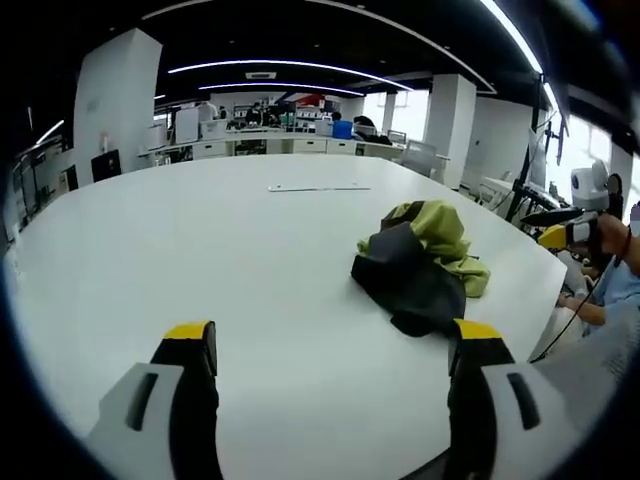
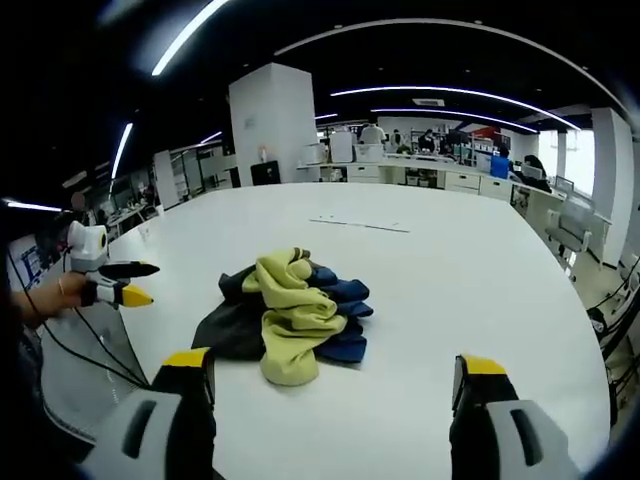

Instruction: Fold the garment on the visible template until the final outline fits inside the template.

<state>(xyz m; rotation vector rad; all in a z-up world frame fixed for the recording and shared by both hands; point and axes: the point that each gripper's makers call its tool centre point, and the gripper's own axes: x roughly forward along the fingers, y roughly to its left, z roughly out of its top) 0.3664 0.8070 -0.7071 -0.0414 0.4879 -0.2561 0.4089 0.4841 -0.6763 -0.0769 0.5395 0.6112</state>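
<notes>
Big white tabletop (image 1: 200, 260) stretches out ahead of the gripper, basically bare up front. Way out past it there's a thin pale strip (image 1: 318, 188) lying flat near the far edge. Beyond that, a thick white pillar (image 2: 270, 125), office desks (image 2: 420, 172), and curved ceiling lights (image 1: 290, 68).

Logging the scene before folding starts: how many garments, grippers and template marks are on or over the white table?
Crumpled garment, yellow-green, blue and dark: 1
Grippers: 2, left gripper, right gripper
Thin template mark on the table: 1
Total: 4
</notes>
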